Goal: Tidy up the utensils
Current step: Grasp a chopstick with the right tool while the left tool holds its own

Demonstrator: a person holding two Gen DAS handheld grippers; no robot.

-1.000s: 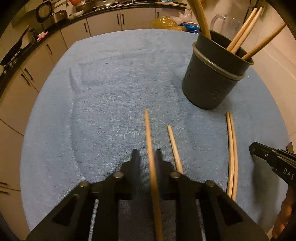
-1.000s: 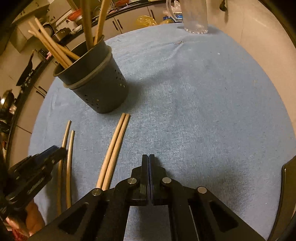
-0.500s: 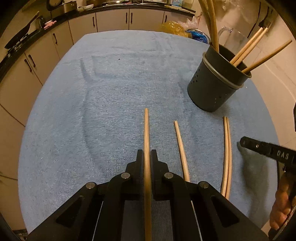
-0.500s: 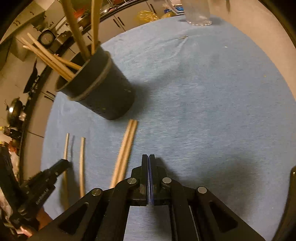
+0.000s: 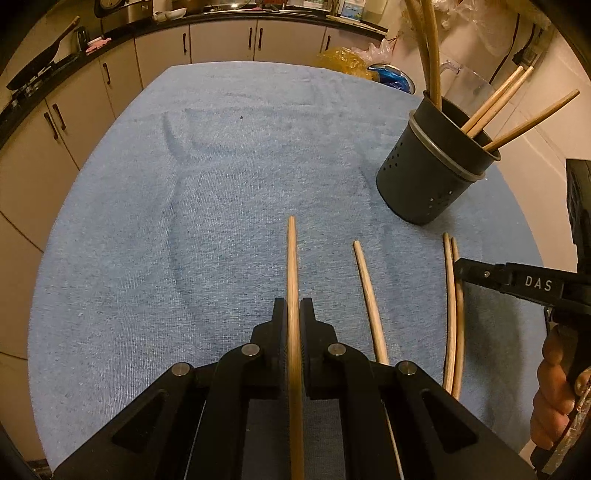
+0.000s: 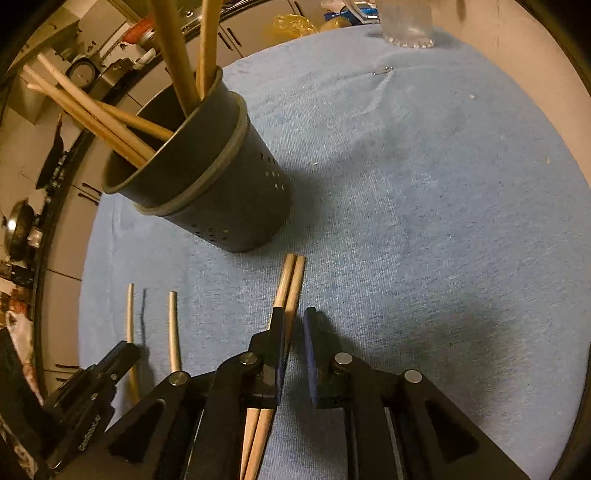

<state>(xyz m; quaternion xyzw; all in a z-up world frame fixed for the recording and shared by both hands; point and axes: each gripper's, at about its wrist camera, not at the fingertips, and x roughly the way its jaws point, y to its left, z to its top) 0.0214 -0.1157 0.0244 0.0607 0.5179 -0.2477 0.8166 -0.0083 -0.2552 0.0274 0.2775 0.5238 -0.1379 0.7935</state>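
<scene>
My left gripper (image 5: 293, 306) is shut on a single wooden chopstick (image 5: 291, 258) that points away over the blue towel. A second loose chopstick (image 5: 369, 302) lies just right of it, and a pair of chopsticks (image 5: 452, 314) lies further right. The dark perforated holder (image 5: 424, 184) stands at the far right with several chopsticks in it. My right gripper (image 6: 294, 317) hovers over that pair (image 6: 293, 280), its jaws opening; one stick shows in the gap and the pads do not press on it. The left gripper (image 6: 122, 354) shows at the lower left there.
A blue towel (image 5: 184, 240) covers the round table. A clear glass jug (image 6: 406, 22) stands at the far edge. Kitchen cabinets (image 5: 110, 74) and a counter with pans run behind. A hand (image 5: 554, 387) holds the right gripper's handle.
The left jaws closed tight on the chopstick. The right gripper slid left over the pair of chopsticks, nearer the holder, and its jaws parted from fully shut.
</scene>
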